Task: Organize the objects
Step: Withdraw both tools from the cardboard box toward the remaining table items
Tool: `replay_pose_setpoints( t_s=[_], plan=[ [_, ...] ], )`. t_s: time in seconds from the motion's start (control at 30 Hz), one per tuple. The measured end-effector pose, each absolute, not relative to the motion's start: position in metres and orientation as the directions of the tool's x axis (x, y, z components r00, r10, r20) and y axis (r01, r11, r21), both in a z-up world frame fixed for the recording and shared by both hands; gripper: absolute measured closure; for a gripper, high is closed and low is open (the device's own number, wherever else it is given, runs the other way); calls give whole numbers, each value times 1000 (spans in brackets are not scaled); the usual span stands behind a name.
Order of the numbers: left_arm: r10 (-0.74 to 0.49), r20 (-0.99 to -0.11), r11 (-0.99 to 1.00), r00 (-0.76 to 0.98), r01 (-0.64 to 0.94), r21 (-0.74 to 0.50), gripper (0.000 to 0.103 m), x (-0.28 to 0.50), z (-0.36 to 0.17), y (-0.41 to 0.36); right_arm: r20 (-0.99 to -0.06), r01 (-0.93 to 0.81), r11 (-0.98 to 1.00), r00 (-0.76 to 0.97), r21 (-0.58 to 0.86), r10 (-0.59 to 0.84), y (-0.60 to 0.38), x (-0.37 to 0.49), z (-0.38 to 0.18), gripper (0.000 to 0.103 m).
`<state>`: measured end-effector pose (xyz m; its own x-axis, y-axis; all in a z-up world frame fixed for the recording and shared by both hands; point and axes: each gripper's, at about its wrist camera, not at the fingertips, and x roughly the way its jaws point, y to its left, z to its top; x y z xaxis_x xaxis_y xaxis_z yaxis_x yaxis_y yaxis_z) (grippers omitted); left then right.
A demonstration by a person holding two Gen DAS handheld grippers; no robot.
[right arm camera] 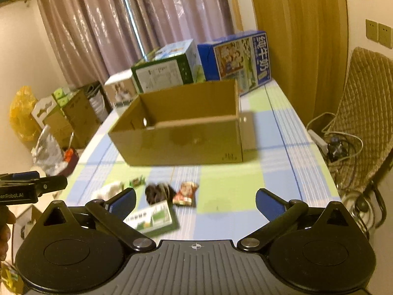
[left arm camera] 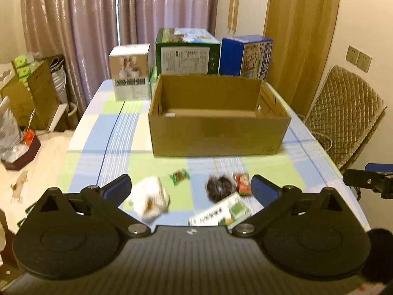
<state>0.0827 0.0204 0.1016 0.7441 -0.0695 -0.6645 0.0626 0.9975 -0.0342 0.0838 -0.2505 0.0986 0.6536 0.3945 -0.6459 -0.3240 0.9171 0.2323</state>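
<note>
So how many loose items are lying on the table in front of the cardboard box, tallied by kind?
Snack packets: 2, a green one and a red one
White cloth bundle: 1
Dark scrunchie-like ring: 1
Green-and-white flat box: 1
Total: 5

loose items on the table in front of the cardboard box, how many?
5: white cloth far left, green packet, dark scrunchie, red packet, green-white box nearest. None visible inside the cardboard box.

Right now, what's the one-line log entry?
left gripper: open, empty | right gripper: open, empty | cardboard box: nothing visible inside | five items loose on table
</note>
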Motion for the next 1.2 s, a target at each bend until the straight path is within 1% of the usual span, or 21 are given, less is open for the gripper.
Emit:
replay_pose_setpoints(
  t_s=[0.37,1.2],
  plan=[
    [-78,-692,996,718,84,-25,1,47,87,14,-661,-342,909,628,240,411,-250,55,89,2],
    [-93,-709,995,699,96,-35,1,38,76,11,-678,-330,909,610,254,411,-246,45,78,2]
  ],
)
